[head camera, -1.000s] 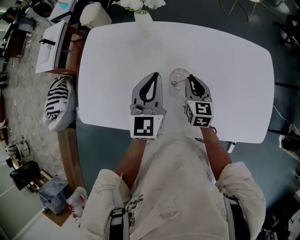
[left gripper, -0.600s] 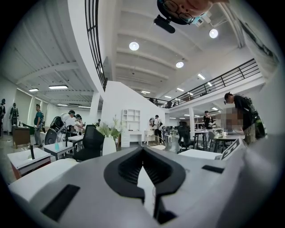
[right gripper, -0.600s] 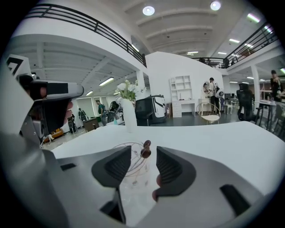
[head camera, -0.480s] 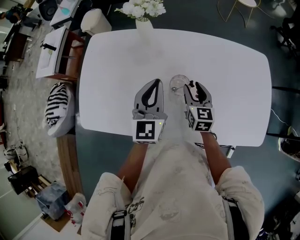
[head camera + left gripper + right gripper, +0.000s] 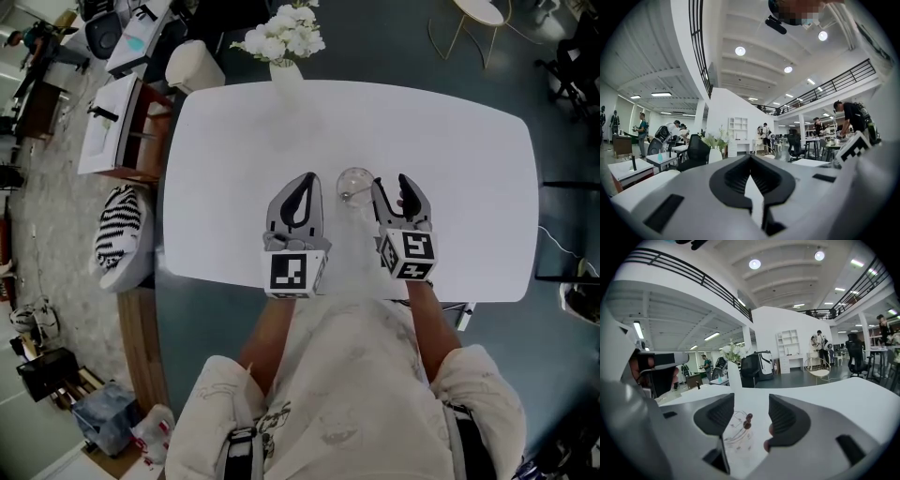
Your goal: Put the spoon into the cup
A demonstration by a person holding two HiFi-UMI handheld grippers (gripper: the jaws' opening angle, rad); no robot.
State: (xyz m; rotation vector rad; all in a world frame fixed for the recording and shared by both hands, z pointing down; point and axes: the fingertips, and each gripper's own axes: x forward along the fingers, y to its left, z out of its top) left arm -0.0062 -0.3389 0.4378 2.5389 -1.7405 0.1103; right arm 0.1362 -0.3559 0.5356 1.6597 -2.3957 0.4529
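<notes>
With the spoon (image 5: 747, 422) already standing in the cup (image 5: 356, 180) at mid-table (image 5: 450, 141), your right gripper (image 5: 390, 181) had just been opening its jaws, nothing pinched, your left gripper (image 5: 306, 180) sat pressed together, and the next move called for backing away without tipping the cup.

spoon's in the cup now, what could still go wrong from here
The right claw, its jaws just opening and gripping nothing, sits close beside the clear cup; a careless pull-back might clip and tip it. The spoon leans over the rim, so a bump might flip it out.
</notes>
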